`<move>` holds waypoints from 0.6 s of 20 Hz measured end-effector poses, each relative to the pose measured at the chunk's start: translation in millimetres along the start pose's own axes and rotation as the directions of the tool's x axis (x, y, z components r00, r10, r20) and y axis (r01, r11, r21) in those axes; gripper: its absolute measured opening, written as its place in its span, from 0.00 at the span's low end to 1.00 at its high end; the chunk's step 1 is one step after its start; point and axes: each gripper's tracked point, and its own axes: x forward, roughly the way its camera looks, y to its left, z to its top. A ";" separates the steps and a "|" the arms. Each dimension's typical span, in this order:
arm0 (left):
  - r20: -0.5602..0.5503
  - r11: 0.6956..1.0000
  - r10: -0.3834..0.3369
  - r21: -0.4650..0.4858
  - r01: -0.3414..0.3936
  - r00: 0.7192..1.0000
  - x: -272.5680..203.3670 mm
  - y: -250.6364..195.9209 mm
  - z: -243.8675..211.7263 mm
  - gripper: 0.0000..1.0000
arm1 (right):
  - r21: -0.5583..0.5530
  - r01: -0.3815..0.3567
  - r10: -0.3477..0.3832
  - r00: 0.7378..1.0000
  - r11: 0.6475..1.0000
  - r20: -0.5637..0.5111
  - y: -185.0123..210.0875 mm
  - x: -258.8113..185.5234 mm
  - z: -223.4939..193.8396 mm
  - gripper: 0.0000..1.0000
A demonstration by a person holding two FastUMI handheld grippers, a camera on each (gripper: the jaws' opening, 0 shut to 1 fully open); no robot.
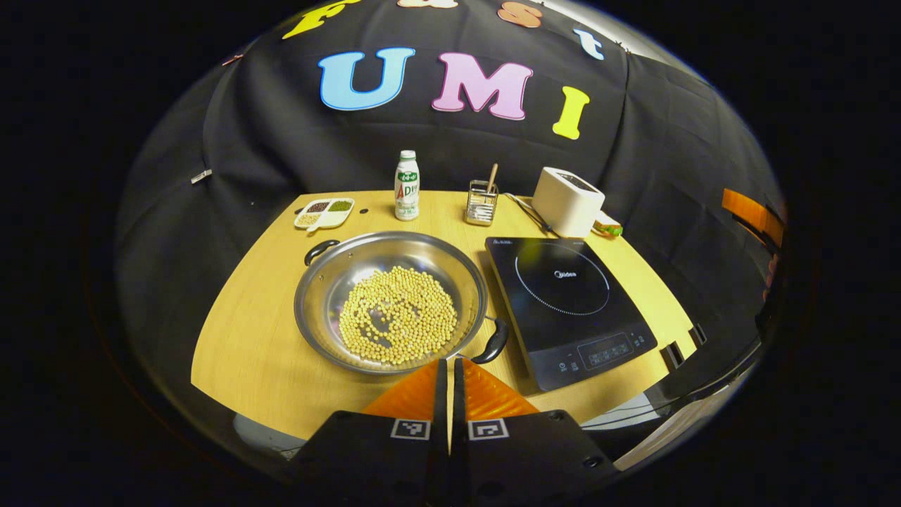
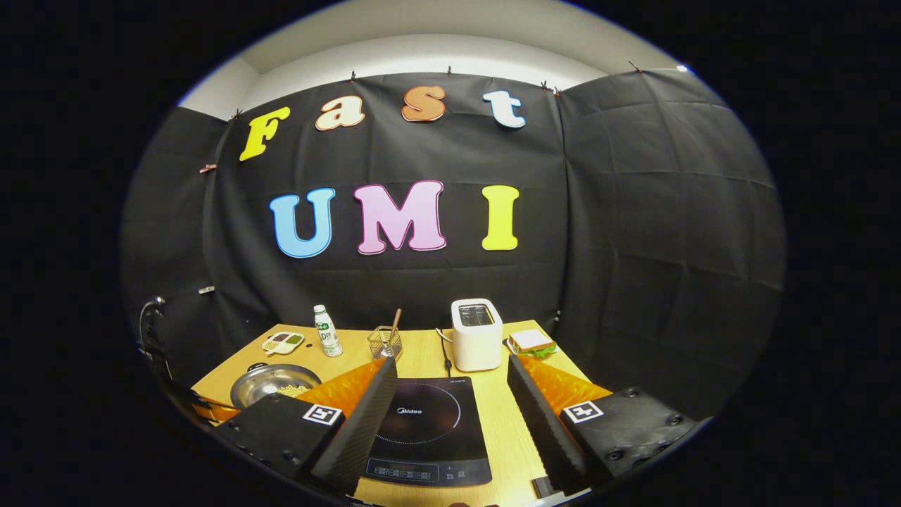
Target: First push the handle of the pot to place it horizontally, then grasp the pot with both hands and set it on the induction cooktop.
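A shallow steel pot (image 1: 391,299) holding several pale beans sits on the wooden table (image 1: 246,345), left of the black induction cooktop (image 1: 566,306). Its two black handles lie on a diagonal, one at the far left (image 1: 320,250), one at the near right (image 1: 493,341). My left gripper (image 1: 450,362) is shut, fingers pressed together with nothing between them, just in front of the pot's near rim. In the right gripper view the pot (image 2: 271,384) lies at the far left and the cooktop (image 2: 426,429) lies straight ahead. My right gripper (image 2: 450,366) stands wide open above the cooktop.
Along the table's back stand a divided dish of grains (image 1: 324,213), a white bottle (image 1: 407,185), a wire holder with a stick (image 1: 482,201), a white toaster (image 1: 566,201) and a sandwich (image 2: 531,343). A cable (image 1: 528,211) runs beside the toaster.
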 end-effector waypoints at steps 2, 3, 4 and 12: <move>-0.043 1.000 0.000 -0.009 0.000 0.999 8.8 -3.5 -10.2 0.05 | -0.008 -0.011 0.011 1.000 1.000 0.001 -4.9 13.0 -1.4 0.98; -0.062 1.000 0.012 -0.005 -0.012 0.998 12.8 -2.3 -14.9 0.05 | -0.008 -0.020 0.020 1.000 1.000 -0.004 -5.3 18.8 -2.7 0.98; -0.079 1.000 0.018 0.006 -0.017 0.997 17.5 -2.5 -18.5 0.07 | -0.007 -0.031 0.031 0.999 0.999 -0.009 -5.1 23.4 -3.9 0.98; -0.236 0.991 0.041 0.131 -0.010 0.971 64.5 -6.0 -53.3 0.06 | 0.028 -0.086 0.087 0.995 0.996 -0.040 -10.5 47.4 -15.1 0.99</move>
